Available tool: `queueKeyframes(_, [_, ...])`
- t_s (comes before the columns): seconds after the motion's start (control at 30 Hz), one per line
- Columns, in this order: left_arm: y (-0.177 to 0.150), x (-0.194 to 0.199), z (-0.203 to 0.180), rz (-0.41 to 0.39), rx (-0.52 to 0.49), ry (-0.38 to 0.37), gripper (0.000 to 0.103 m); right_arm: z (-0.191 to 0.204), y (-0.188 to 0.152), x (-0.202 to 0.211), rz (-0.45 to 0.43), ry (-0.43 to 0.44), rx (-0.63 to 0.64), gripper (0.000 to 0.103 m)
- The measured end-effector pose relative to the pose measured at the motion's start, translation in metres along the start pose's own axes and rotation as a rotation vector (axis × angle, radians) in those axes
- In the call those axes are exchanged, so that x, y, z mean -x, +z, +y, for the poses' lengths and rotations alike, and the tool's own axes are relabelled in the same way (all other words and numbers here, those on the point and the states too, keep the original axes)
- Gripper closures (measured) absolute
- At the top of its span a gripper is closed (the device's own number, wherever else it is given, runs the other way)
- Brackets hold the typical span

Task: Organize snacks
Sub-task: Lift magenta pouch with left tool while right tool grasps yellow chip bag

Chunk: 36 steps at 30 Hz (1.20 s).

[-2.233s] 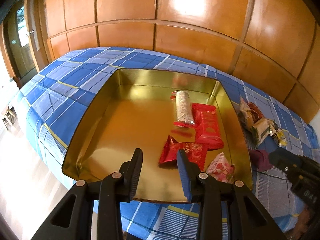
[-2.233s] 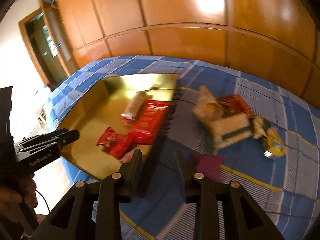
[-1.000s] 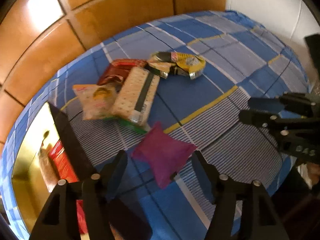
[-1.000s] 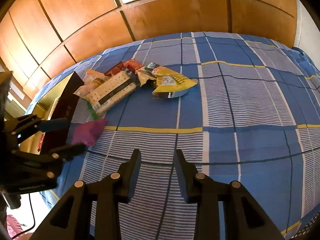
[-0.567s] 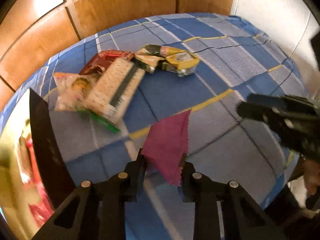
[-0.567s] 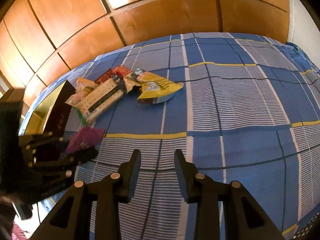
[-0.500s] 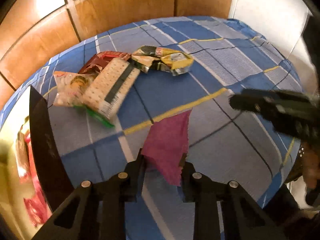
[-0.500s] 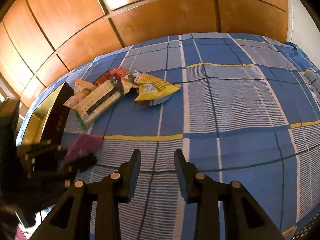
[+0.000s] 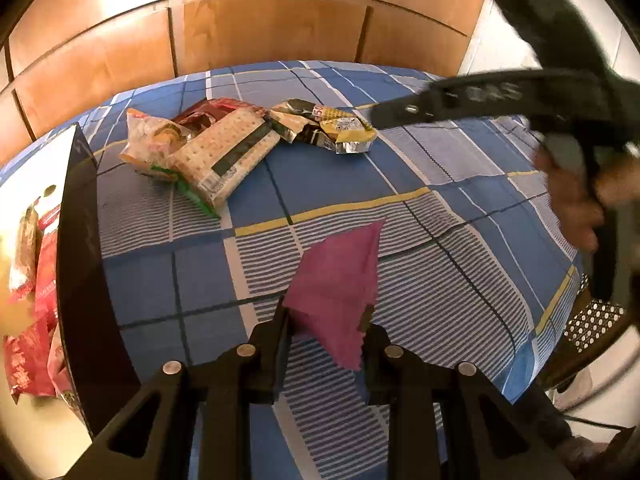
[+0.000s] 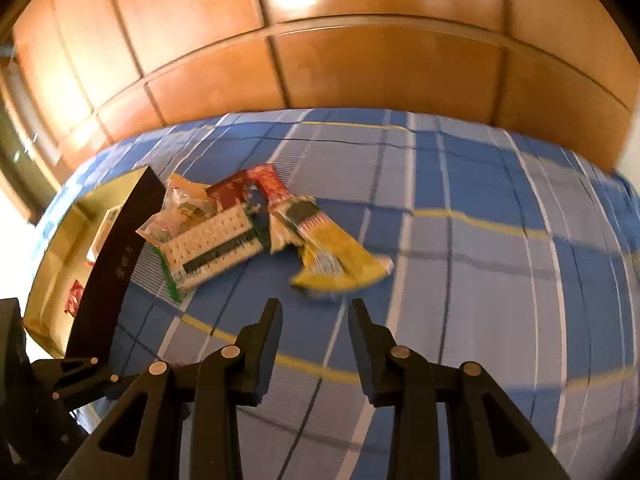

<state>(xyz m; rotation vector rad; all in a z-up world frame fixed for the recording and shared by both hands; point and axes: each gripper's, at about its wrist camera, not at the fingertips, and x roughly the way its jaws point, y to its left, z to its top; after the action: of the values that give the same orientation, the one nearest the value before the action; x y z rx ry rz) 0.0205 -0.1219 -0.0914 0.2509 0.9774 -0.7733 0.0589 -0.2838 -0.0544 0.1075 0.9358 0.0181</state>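
My left gripper [image 9: 326, 320] is shut on a magenta snack packet [image 9: 340, 280] and holds it above the blue checked cloth. A pile of snacks lies further back: a cracker pack [image 9: 224, 156], a pale bag [image 9: 150, 142], a dark red packet [image 9: 208, 110] and a yellow packet [image 9: 340, 130]. The gold tray [image 9: 76, 280] with red snacks [image 9: 28, 356] is at the left. My right gripper [image 10: 314, 320] is open and empty, above the cloth just short of the yellow packet [image 10: 340, 264] and the cracker pack [image 10: 212, 248].
The tray's dark wall [image 10: 116, 264] stands at the left of the pile. The right gripper's body [image 9: 520, 96] and the hand on it fill the left wrist view's upper right. Wood panelling [image 10: 360, 60] runs behind the table. The cloth's edge drops off at the right [image 9: 560, 312].
My left gripper went from the tray to the magenta packet, shut on it and lifted it. My right gripper has swung in towards the snack pile, closer to the yellow packet.
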Motion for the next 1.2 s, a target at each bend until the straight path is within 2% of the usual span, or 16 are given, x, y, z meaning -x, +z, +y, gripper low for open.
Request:
queueKeyframes(0.1, [0.000,0.001,0.000,-0.005,0.009,-0.006,0.077,0.006,0.017,-0.017,0.046,-0.024,0.092,0.064])
queueKeyframes(0.33, [0.000,0.001,0.003,-0.012,0.020,-0.022,0.077,0.014,0.042,-0.062,0.177,-0.055,0.301,0.063])
queueKeyframes(0.47, [-0.001,0.001,0.003,-0.018,0.019,-0.022,0.077,0.014,0.048,-0.087,0.241,-0.061,0.354,0.057])
queueKeyframes(0.5, [-0.001,0.001,0.003,-0.019,0.018,-0.019,0.077,0.014,0.048,-0.091,0.251,-0.060,0.355,0.057])
queueKeyframes(0.57, [-0.001,0.001,0.002,-0.021,0.019,-0.018,0.077,0.015,0.046,-0.094,0.234,-0.052,0.341,0.068])
queueKeyframes(0.63, [-0.001,0.001,0.002,-0.024,0.022,-0.018,0.077,0.017,0.041,-0.089,0.205,-0.078,0.322,0.075])
queueKeyframes(0.7, [-0.001,0.003,0.002,-0.027,0.021,-0.019,0.077,0.018,0.030,-0.081,0.182,-0.093,0.291,0.077])
queueKeyframes(0.83, [0.000,0.008,0.003,-0.033,0.033,-0.025,0.077,0.019,0.001,-0.060,0.158,-0.101,0.219,0.077])
queueKeyframes(1.0, [0.006,0.025,0.000,-0.077,0.030,-0.027,0.077,0.018,-0.038,-0.032,0.132,-0.092,0.148,0.076])
queueKeyframes(1.2, [0.017,0.062,0.002,-0.153,0.069,-0.005,0.077,0.016,-0.059,-0.020,0.093,-0.067,0.072,0.074])
